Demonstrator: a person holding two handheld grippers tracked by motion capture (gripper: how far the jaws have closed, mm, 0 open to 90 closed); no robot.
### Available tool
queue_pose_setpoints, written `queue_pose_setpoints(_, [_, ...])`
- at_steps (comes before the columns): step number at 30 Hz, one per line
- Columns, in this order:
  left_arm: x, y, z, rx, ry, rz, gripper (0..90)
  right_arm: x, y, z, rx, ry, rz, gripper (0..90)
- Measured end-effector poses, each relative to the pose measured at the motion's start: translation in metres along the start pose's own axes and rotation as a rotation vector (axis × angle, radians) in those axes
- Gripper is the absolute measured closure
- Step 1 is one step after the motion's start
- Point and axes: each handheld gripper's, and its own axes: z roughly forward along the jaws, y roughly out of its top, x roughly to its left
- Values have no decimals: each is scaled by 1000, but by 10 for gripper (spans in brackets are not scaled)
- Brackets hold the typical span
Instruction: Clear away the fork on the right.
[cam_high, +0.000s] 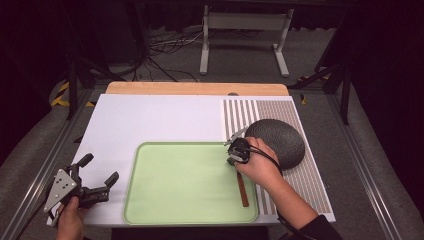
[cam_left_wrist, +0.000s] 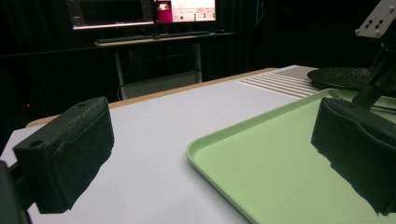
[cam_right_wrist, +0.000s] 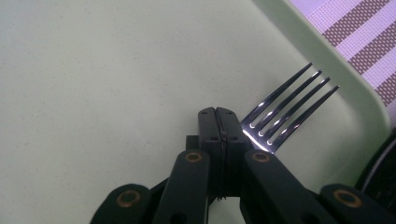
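Note:
A fork with a brown wooden handle (cam_high: 242, 190) lies on the right side of the light green tray (cam_high: 185, 185), its tines (cam_right_wrist: 289, 107) pointing at the tray's far right corner. My right gripper (cam_high: 235, 159) points down over the fork's neck. Its jaws are shut together (cam_right_wrist: 217, 114) and the tines stick out from behind the right jaw. Whether the tips touch the fork I cannot tell. My left gripper (cam_high: 101, 167) rests at the table's near left corner, wide open (cam_left_wrist: 210, 154) with nothing between its jaws. It faces the tray (cam_left_wrist: 261, 177) and the fork's tines (cam_left_wrist: 334, 95).
A dark, textured domed dish (cam_high: 280, 140) sits on a striped placemat (cam_high: 300, 190) just right of the tray's far corner, close to my right hand. The white tabletop (cam_high: 150, 120) stretches left of the tray and behind it. Metal rails run along both table sides.

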Motion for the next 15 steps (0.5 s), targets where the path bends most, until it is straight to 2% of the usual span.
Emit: queue_pose_setpoints(15, [0, 0, 0, -1, 1, 0, 0, -11, -7, -3, -4, -15, 33, 900])
